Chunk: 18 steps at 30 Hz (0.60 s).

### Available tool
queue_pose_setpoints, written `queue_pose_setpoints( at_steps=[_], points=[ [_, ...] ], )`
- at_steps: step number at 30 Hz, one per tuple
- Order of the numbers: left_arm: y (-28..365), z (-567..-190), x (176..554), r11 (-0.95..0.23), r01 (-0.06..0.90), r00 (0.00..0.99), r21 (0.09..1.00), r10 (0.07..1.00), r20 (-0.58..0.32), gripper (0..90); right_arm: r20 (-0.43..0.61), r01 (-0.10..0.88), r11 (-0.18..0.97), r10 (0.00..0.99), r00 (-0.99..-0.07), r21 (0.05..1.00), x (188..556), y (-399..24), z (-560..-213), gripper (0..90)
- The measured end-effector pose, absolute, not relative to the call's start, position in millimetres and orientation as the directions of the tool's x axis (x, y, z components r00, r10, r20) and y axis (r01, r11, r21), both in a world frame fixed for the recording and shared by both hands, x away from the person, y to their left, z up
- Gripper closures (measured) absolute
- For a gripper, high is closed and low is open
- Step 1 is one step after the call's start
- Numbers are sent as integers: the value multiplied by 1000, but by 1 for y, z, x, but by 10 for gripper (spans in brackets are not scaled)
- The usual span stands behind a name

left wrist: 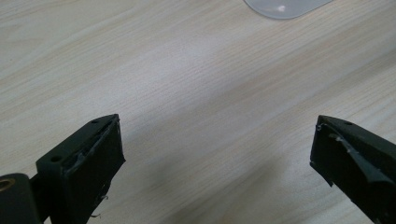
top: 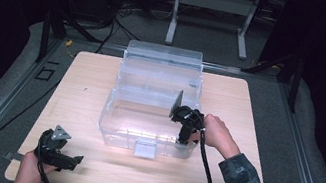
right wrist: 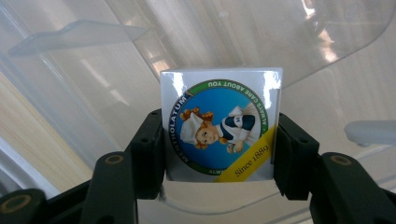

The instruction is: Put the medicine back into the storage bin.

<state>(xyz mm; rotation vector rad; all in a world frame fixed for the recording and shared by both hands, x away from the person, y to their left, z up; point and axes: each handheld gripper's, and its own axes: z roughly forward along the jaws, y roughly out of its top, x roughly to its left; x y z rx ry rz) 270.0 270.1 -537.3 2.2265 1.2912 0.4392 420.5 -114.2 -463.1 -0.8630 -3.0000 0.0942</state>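
A clear plastic storage bin (top: 119,114) stands in the middle of the wooden table (top: 93,74), its lid (top: 164,59) swung up at the back. My right gripper (top: 184,135) reaches down inside the bin's right end. In the right gripper view its jaws (right wrist: 219,116) are shut on a small white Mentholatum box (right wrist: 219,130) with a blue round picture, and the bin's clear wall (right wrist: 93,84) lies behind. My left gripper (top: 71,162) rests low at the table's front left corner. Its jaws (left wrist: 218,119) stand wide open over bare wood, with nothing between them.
A rounded corner of the bin (left wrist: 285,7) shows at the top of the left gripper view. The bin has a latch tab (top: 144,149) on its front wall. Beyond the table stand a white metal frame (top: 213,9) and floor cables (top: 112,21). Grey rails (top: 0,108) flank the table.
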Motion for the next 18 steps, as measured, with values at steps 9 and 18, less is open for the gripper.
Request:
queue_pose_setpoints(
  at_steps=[9, 18],
  points=[
    [270, -538, 270, -404, 700, 492, 589, 871, 13, 24, -1, 538, 842, 539, -843, -38, 420, -116, -463, 416],
    [269, -538, 270, -406, 697, 495, 591, 869, 14, 23, -39, 558, 828, 560, -827, 65, 418, -124, -444, 294]
  ],
)
